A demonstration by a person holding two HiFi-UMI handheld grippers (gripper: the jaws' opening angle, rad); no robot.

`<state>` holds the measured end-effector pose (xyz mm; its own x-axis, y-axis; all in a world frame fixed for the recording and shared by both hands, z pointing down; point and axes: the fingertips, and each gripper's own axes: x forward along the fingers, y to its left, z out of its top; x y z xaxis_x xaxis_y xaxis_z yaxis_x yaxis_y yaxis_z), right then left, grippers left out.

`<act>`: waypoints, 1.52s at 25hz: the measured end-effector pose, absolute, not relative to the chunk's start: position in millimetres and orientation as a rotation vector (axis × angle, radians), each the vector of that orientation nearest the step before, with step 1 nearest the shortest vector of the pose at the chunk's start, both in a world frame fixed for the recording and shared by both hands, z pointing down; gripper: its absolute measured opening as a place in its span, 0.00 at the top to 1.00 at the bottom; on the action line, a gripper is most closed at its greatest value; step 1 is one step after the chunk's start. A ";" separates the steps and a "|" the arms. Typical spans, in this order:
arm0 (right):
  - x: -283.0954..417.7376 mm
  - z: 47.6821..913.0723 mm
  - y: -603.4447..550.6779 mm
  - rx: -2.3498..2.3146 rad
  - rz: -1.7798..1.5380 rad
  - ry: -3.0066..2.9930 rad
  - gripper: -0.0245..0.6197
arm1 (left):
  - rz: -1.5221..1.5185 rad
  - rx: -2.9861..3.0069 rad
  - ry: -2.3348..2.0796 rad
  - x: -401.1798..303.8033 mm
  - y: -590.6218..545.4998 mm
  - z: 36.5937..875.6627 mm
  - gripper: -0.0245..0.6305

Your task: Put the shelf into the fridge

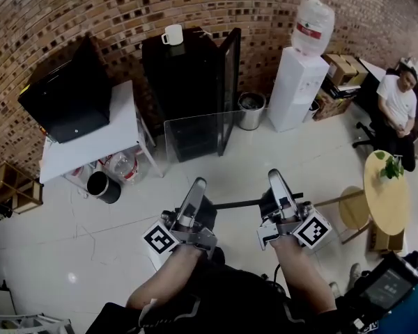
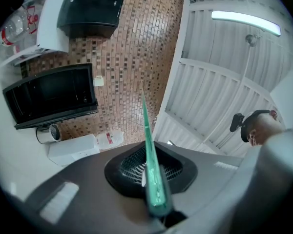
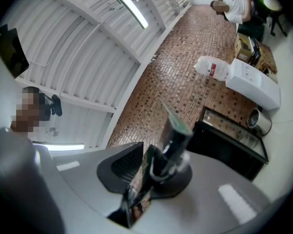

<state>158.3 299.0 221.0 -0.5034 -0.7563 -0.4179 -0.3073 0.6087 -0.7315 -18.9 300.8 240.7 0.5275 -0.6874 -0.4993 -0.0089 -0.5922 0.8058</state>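
I hold the clear glass shelf (image 1: 195, 138) tilted up in front of the black mini fridge (image 1: 184, 75), whose door (image 1: 231, 75) stands open. My left gripper (image 1: 197, 184) is shut on the shelf's near left edge; in the left gripper view the green glass edge (image 2: 151, 165) runs between the jaws. At the near right edge my right gripper (image 1: 274, 177) is shut on the shelf, where a dark trim bar (image 1: 254, 202) runs between the two grippers. The right gripper view shows the trimmed glass edge (image 3: 173, 135) clamped, with the fridge (image 3: 229, 140) beyond.
A white mug (image 1: 173, 35) stands on the fridge. A black microwave (image 1: 73, 92) sits on a white table (image 1: 90, 148) to the left. A metal bin (image 1: 251, 110) and a water dispenser (image 1: 296, 75) stand to the right. A seated person (image 1: 397, 103) and a round table (image 1: 386, 190) are far right.
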 end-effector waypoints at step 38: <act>84.4 339.2 109.0 -0.803 -1.149 2.069 0.91 | -1.064 1.725 -0.712 -91.8 133.3 355.4 0.95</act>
